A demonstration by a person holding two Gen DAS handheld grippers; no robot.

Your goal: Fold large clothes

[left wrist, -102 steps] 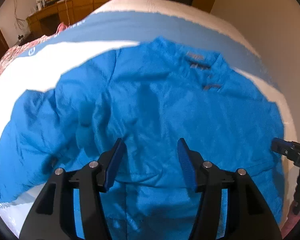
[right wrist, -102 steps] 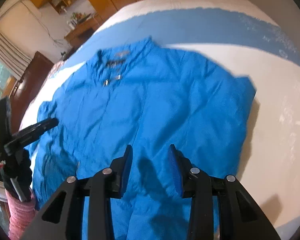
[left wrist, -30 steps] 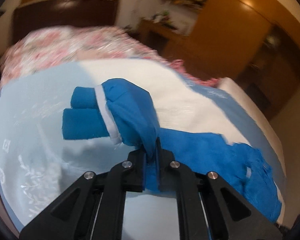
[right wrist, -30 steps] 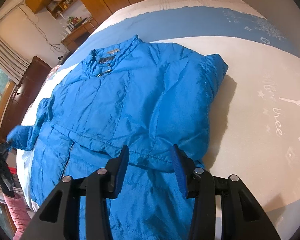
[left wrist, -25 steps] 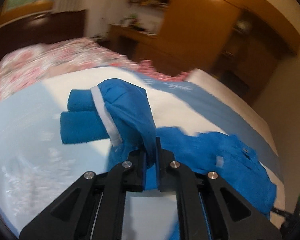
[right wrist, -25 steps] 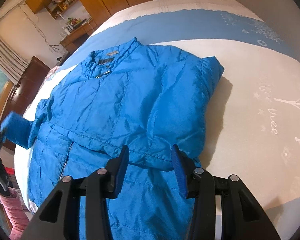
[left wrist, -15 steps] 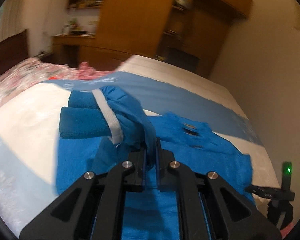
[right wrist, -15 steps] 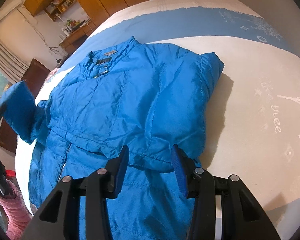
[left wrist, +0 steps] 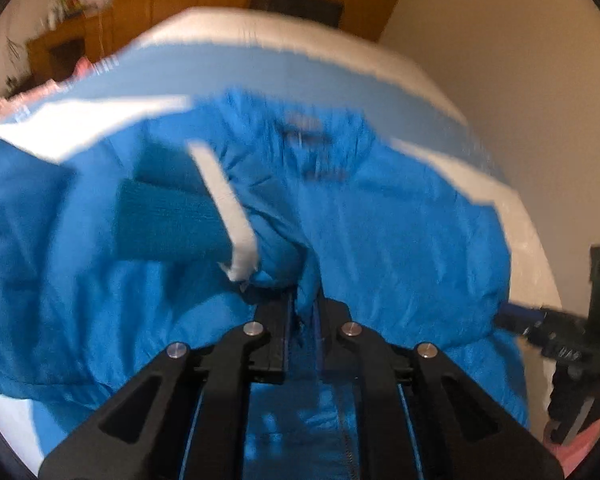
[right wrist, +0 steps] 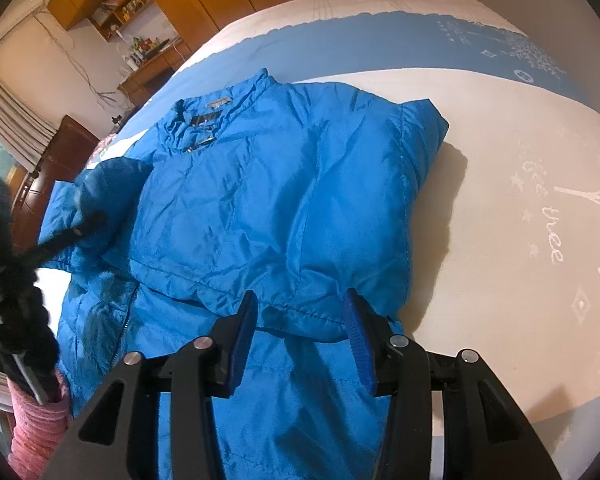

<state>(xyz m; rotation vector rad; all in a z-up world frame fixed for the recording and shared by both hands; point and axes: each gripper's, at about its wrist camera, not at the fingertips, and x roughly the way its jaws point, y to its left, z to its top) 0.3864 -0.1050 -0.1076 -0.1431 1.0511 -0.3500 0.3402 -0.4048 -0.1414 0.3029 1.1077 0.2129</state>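
Blue padded jacket (left wrist: 400, 240) spread across the bed (left wrist: 300, 36), collar toward the far end, seen blurred from the left wrist. Left gripper (left wrist: 302, 312) nearly shut, jaws just beginning to part, a fold of the sleeve (left wrist: 276, 252) pinched between the pads. Sleeve end raised over the jacket's front, knitted cuff (left wrist: 168, 220) sticking out to the left past a white band (left wrist: 224, 204). Right gripper (left wrist: 556, 332) at the bed's right edge, just beside the jacket's side, state not readable from here.

From the right wrist: same jacket (right wrist: 280, 208) lying flat on the bed (right wrist: 520, 200), collar toward the far end, hem toward the near edge, zip running down at lower left. Right half folded inward, its folded edge running along the jacket's right side, white sheet bare beyond it. Right gripper (right wrist: 300, 320) about half open and widening slightly, hovering over the lower edge of the folded part, fabric below the gap but nothing clamped. Left gripper (right wrist: 72, 232) dark and blurred at the left edge, tip at the raised sleeve (right wrist: 100, 188). Pink knitted sleeve (right wrist: 36, 428) of the person in the lower left corner.
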